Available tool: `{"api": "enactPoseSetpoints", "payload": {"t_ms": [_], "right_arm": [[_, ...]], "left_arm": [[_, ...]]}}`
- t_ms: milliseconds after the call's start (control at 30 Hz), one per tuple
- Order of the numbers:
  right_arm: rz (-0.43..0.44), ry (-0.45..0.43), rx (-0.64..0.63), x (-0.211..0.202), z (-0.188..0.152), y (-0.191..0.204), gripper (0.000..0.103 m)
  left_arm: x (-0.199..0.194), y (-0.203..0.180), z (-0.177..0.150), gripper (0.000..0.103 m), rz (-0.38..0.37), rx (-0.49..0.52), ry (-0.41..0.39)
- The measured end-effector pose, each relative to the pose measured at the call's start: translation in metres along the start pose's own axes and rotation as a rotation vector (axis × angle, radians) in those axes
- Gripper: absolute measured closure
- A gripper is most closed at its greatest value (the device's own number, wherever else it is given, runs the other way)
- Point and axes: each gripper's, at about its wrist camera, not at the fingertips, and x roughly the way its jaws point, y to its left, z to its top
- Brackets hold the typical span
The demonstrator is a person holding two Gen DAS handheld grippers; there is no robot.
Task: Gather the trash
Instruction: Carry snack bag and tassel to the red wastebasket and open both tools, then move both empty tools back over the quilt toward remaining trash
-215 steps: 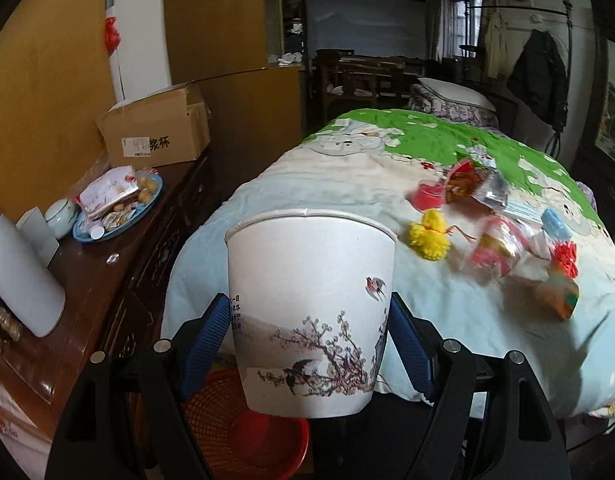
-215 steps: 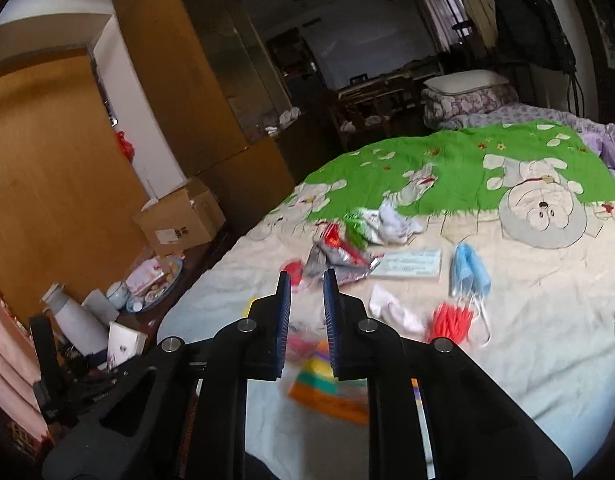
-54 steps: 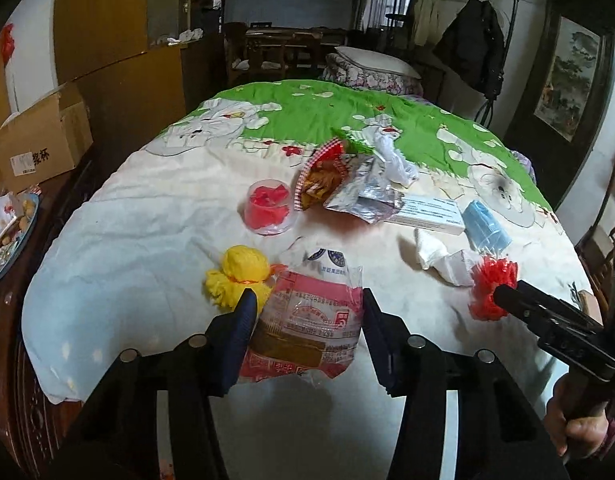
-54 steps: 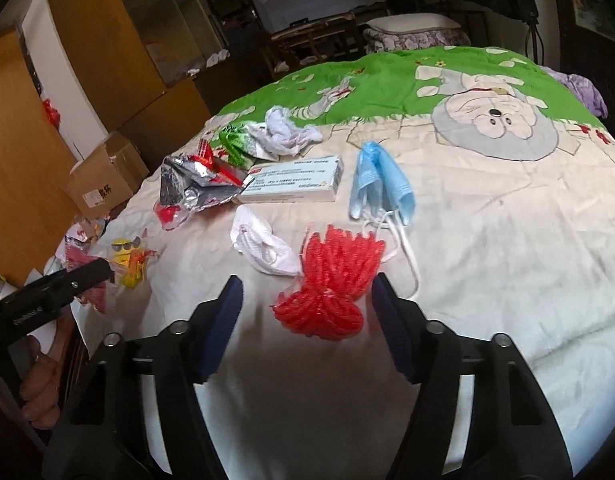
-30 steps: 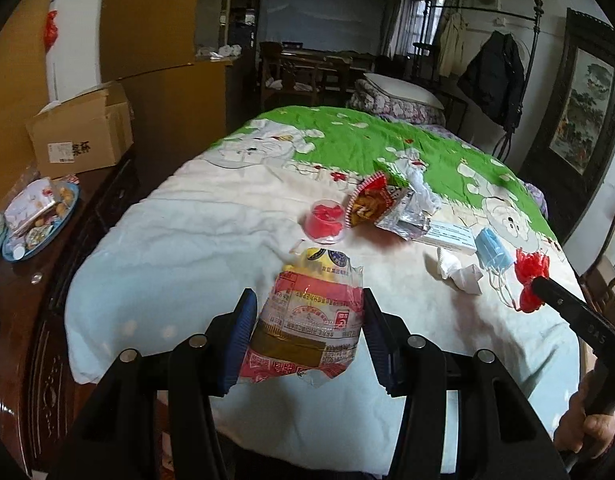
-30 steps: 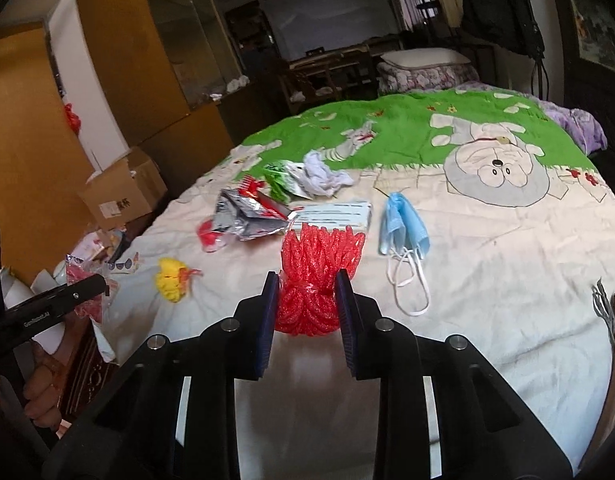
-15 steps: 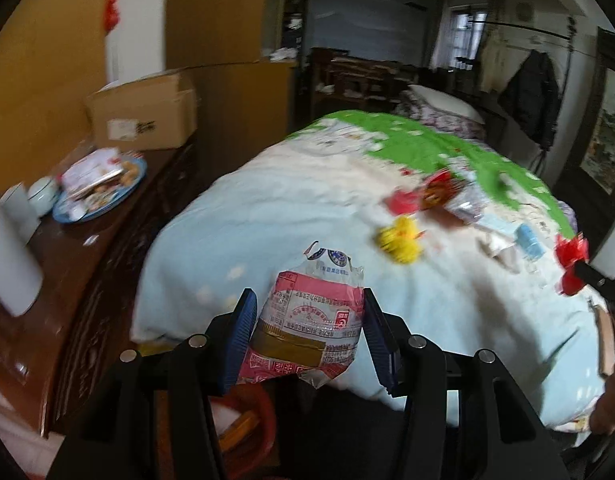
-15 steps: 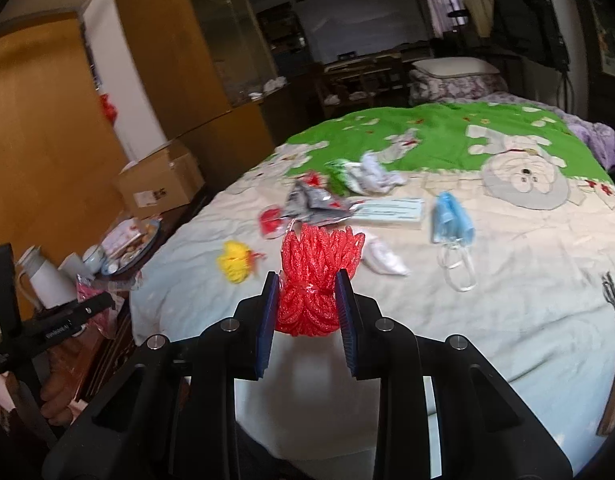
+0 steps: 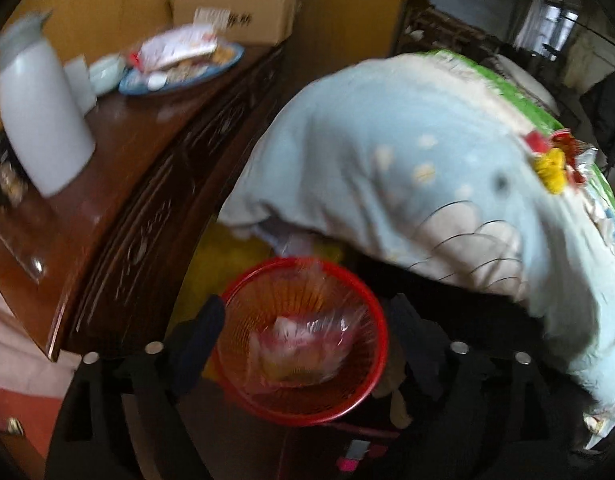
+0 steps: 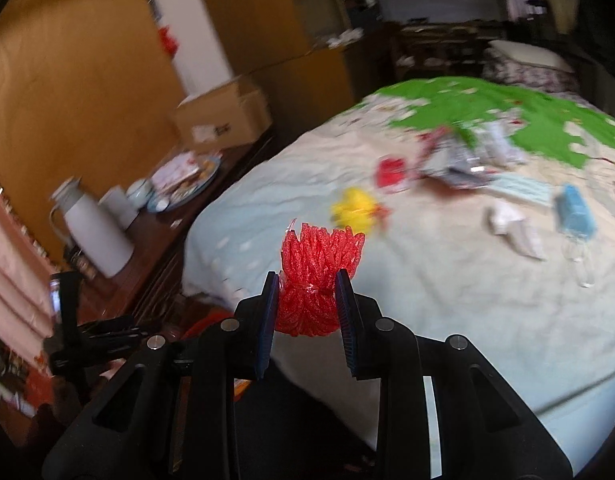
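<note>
Left gripper (image 9: 303, 320) jaws opening above the red basket (image 9: 371, 392) — a snack wrapper (image 9: 299, 344) drops in; right gripper (image 10: 307, 300) pinches a red mesh bundle (image 10: 319, 264), next to go — more litter waits on the bed (image 10: 447, 300)

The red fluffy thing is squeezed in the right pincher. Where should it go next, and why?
Probably over to the red basket on the floor, then let go. The right gripper is shut on the red mesh bundle, above the bed. The left gripper hangs over that basket, its jaws opening, and the snack wrapper is already down inside, so trash goes there.
</note>
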Motion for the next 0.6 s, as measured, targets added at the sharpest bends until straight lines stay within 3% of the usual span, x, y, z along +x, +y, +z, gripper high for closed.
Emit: {"api": "enactPoseSetpoints", "payload": {"t_ms": [333, 400, 467, 600], "right_arm": [[0.229, 0.237, -0.239, 0.093, -0.009, 0.117, 0.07], [0.28, 0.296, -0.274, 0.109, -0.013, 0.135, 0.063], [0.29, 0.326, -0.289, 0.119, -0.016, 0.144, 0.045], [0.291, 0.329, -0.259, 0.124, -0.015, 0.139, 0.043]], "left_arm": [[0.021, 0.065, 0.005, 0.011, 0.062, -0.151, -0.011], [0.026, 0.073, 0.004, 0.011, 0.078, -0.163, 0.002], [0.03, 0.08, 0.003, 0.011, 0.091, -0.174, 0.012], [0.031, 0.087, 0.005, 0.01, 0.113, -0.182, 0.007]]}}
